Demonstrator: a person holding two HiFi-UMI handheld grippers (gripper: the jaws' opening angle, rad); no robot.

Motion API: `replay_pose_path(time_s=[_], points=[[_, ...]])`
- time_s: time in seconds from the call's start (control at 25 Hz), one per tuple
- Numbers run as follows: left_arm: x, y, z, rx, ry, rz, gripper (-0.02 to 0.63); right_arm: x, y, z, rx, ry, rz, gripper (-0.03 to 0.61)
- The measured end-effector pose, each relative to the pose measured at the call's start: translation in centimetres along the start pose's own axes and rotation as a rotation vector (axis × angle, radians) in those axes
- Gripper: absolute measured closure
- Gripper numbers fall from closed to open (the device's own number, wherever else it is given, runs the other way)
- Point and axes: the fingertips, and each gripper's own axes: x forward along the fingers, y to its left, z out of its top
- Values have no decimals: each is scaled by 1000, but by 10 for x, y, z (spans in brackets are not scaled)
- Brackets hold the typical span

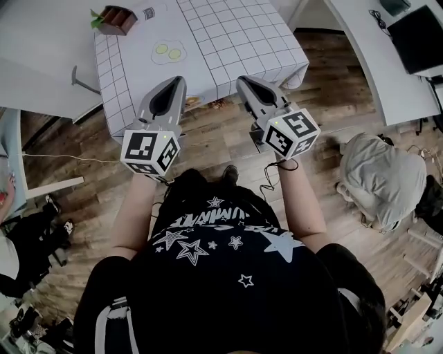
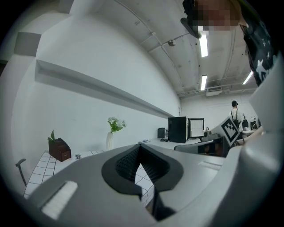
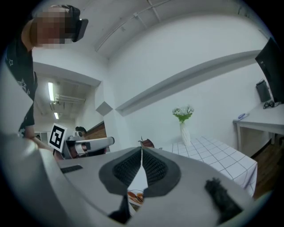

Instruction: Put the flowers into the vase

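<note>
A white vase with white flowers and green leaves in it stands at the far side of the table with the white checked cloth. The right gripper view shows the same vase and flowers. The head view does not show the vase. My left gripper is shut and holds nothing, level, just short of the table's near edge. My right gripper hangs beside it, also shut and holding nothing. Each gripper view shows its jaws closed tip to tip: left gripper, right gripper.
A brown box with a green leaf stands on the table's far left, and a toy fried egg lies near the middle. A small orange item sits at the near edge. Desks with computers stand to the right, a grey bundle on the wooden floor.
</note>
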Motion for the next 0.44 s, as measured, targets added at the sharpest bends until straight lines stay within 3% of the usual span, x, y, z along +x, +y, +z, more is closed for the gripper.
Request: replay_pose_path(time_s=[0.44], points=[[-40, 44, 13, -42, -25, -50, 604, 32, 56, 10, -16, 14, -47, 560]])
